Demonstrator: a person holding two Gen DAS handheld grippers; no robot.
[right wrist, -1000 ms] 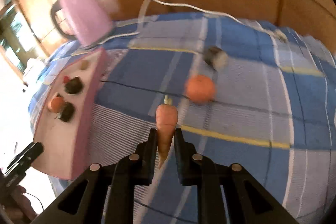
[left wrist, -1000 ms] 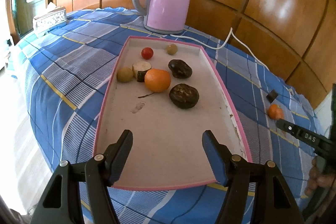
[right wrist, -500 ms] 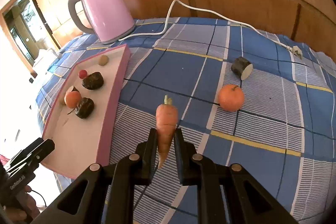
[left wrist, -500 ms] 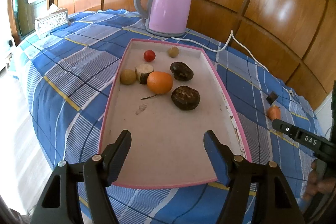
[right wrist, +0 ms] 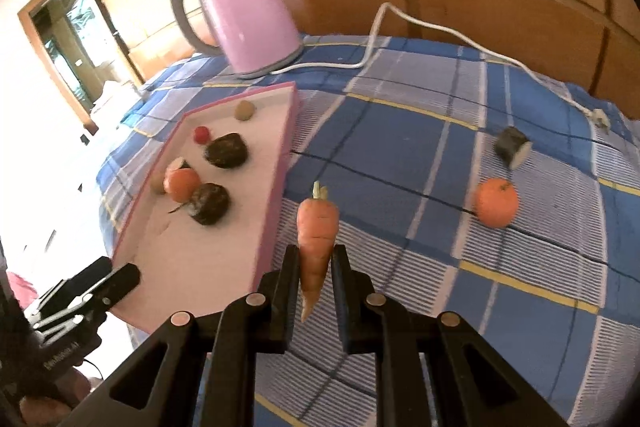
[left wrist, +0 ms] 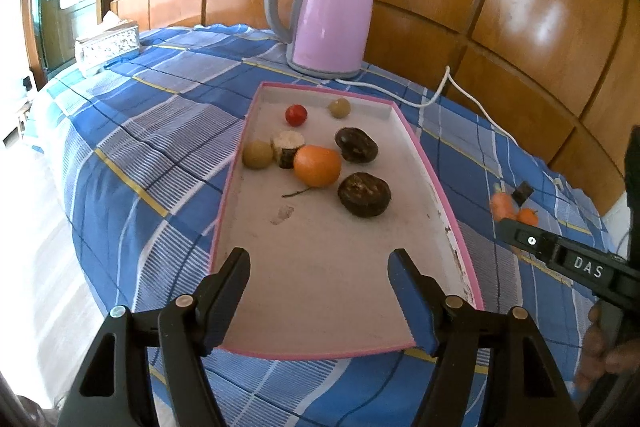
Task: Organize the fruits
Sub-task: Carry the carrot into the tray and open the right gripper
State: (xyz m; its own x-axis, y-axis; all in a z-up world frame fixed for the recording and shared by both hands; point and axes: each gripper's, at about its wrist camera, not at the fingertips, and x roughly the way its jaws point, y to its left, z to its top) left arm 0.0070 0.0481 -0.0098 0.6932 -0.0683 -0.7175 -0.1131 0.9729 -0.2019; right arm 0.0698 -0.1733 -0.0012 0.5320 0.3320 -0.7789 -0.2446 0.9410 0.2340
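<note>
Seen first from the left wrist camera, the left gripper (left wrist: 318, 301) sits at the bottom of the frame with its blue-padded jaws spread wide and nothing between them, poised over the near end of the shallow pink-rimmed rectangular tray (left wrist: 460, 239). Gathered in the tray's far half, around mid-frame, lie a round orange citrus fruit (left wrist: 317, 165), two dark wrinkled fruits (left wrist: 364, 194), a small red cherry-like fruit (left wrist: 296, 115), two small yellowish round fruits (left wrist: 257, 155) and a cut pale-faced chunk (left wrist: 287, 147). A pink electric kettle (left wrist: 330, 15) stands behind, at upper centre, on the blue checked tablecloth (left wrist: 132, 163).

From the right wrist camera, the right gripper (right wrist: 315, 269) at lower centre is clamped on a short tapered orange carrot (right wrist: 316, 233), gripping its thin lower half with the stubby green top pointing up, lifted clear of the cloth, just right of the tray's long edge. Firm and light, the carrot should not bruise, but its taper could let it slide; a hold nearer the thick shoulder looks safer. A loose orange fruit (right wrist: 496, 202) at right and a dark cut piece (right wrist: 512, 146) above it wait on the cloth.
</note>
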